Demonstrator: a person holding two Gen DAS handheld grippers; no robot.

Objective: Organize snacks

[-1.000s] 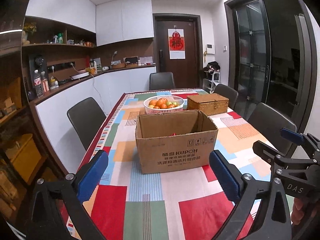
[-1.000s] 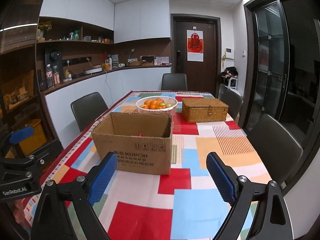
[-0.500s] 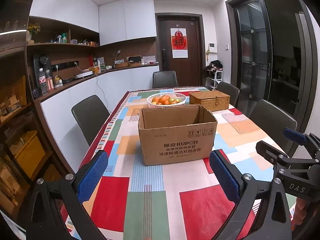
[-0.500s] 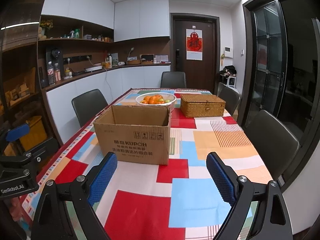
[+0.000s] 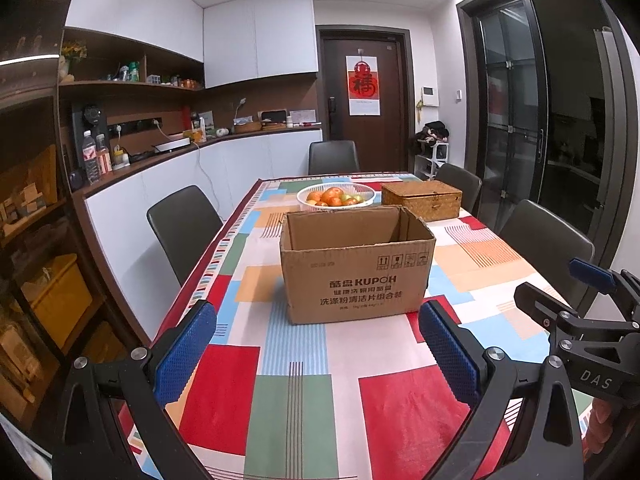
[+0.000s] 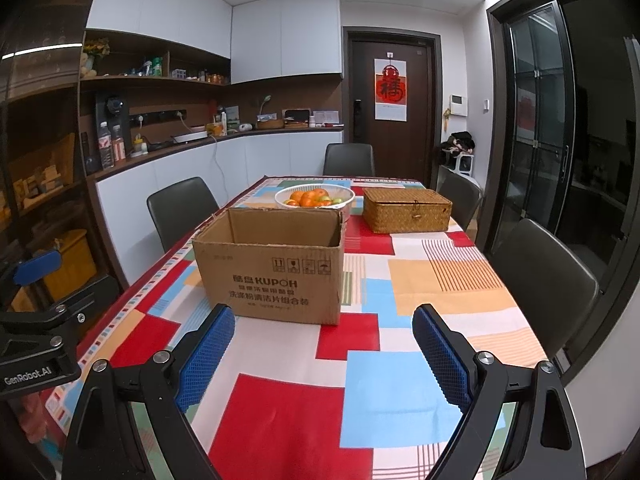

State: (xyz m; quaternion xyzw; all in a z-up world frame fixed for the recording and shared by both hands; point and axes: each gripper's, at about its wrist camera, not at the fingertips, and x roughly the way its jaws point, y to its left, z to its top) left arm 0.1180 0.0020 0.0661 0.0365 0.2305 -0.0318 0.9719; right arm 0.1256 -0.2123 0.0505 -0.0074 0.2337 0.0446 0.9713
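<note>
This is the dining room of a home. A long table (image 5: 480,272) under a bright patchwork cloth has dark padded chairs (image 5: 182,224) around it, and a bowl of fruit (image 5: 336,197) stands beside a wicker box (image 5: 420,200). A white counter (image 5: 168,184) along the wall carries bottles (image 5: 91,156) and small appliances — open shelves (image 5: 128,84) and white cupboards (image 5: 258,34) hang above. A red paper charm (image 5: 362,84) decorates the dark entry door — household touches throughout.

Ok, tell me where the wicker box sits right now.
The wicker box, lid closed, sits at the table's far right in both views, right of the fruit basket and beyond the open cardboard box.
</note>
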